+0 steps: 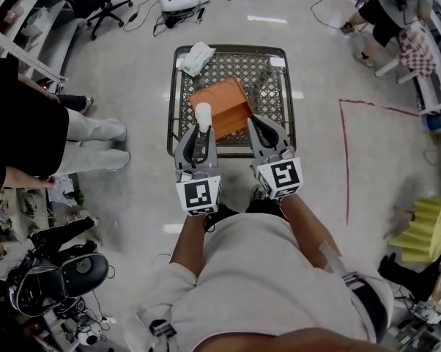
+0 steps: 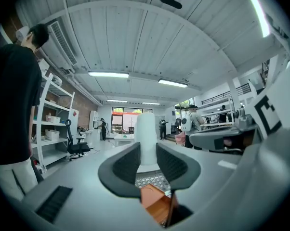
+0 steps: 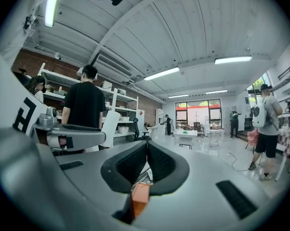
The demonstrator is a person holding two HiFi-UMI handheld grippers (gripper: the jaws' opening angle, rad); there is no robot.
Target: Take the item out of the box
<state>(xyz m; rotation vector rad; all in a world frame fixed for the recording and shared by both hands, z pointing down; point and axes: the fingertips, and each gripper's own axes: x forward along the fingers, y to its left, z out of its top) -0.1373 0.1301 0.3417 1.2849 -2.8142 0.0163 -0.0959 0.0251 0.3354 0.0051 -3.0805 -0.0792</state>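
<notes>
An open orange box point(image 1: 222, 103) lies tilted on a metal mesh table point(image 1: 270, 74). My left gripper point(image 1: 204, 128) is raised over the box's near left corner and is shut on a white cylindrical item point(image 1: 204, 116), held upright. In the left gripper view the white item point(image 2: 146, 137) stands between the dark pads, with the orange box point(image 2: 157, 203) below. My right gripper point(image 1: 265, 128) hovers at the box's near right side, shut with nothing between its jaws. In the right gripper view its pads point(image 3: 133, 163) meet, above the orange box point(image 3: 140, 197).
A crumpled white wrapper point(image 1: 195, 57) and a small white piece point(image 1: 278, 61) lie at the table's far side. A person in black point(image 1: 19, 127) stands at the left. A red tape line point(image 1: 345, 160) marks the floor on the right; a yellow object point(image 1: 425, 229) sits beyond it.
</notes>
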